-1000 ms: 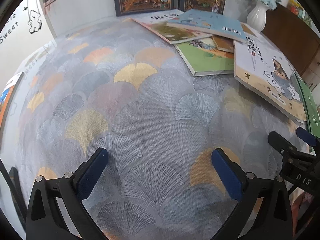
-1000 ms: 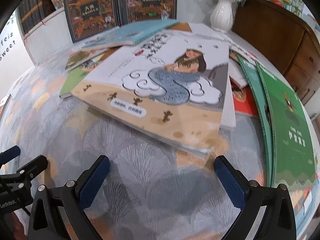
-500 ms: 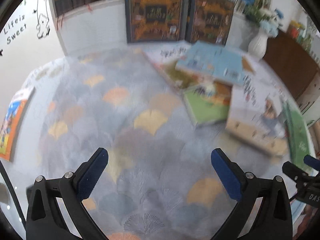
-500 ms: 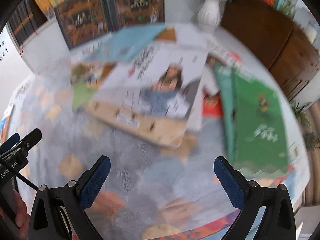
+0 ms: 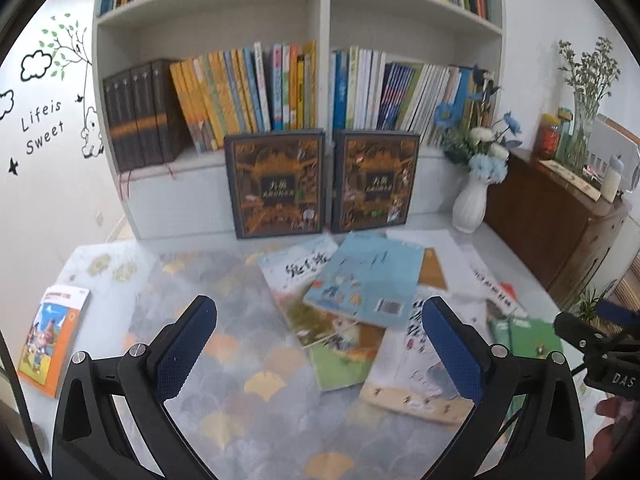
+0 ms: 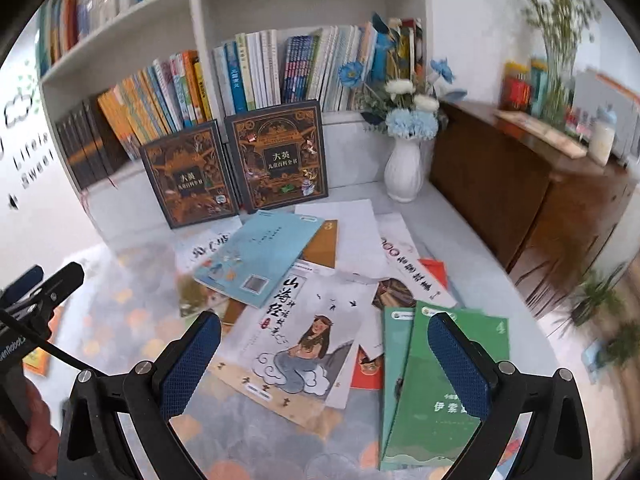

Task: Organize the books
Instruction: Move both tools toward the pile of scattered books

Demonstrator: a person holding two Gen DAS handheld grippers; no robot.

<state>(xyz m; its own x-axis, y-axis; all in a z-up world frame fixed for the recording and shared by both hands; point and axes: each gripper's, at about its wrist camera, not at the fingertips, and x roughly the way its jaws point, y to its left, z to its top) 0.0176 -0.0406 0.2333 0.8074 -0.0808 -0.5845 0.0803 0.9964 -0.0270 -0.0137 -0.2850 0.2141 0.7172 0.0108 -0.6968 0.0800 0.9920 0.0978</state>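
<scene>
left wrist view: left tool (image 5: 318, 344) spread wide, gripping nothing, raised over the bench (image 5: 256, 432) with its fan-patterned cloth. scattered books right of centre on the cloth: a light blue book (image 5: 370, 278) topmost, overlapping a white book with brush lettering (image 5: 298, 270) and a green book (image 5: 340, 364); a white-and-tan illustrated book (image 5: 408, 380) partly hidden behind the right finger. lone orange book (image 5: 52, 340) well apart at the bench's left edge. two dark ornate books (image 5: 276, 186) propped upright, side by side, against a white bookshelf (image 5: 326, 12) packed with upright spines. white vase (image 5: 470, 206) of blue and white flowers at the bench's far right corner, beside a brown wooden cabinet (image 5: 560, 236). tip of the right tool (image 5: 596, 328) poking in at the right edge. right wrist view: right tool (image 6: 324, 366) likewise spread wide and empty, raised above the near end of the pile. directly between the fingers, the illustrated book (image 6: 296, 340) showing a figure on clouds, lying on top of its neighbours. two green books (image 6: 436, 392) overlapping just right of it, the upper one reaching behind the right finger. red book (image 6: 368, 368) peeking out between these. light blue book (image 6: 260, 256) farther back, resting on others, with a brown one (image 6: 322, 246) under its right edge. ornate pair (image 6: 280, 160) and vase (image 6: 404, 172) at the back. left tool's tip (image 6: 44, 284) visible at the left edge.
</scene>
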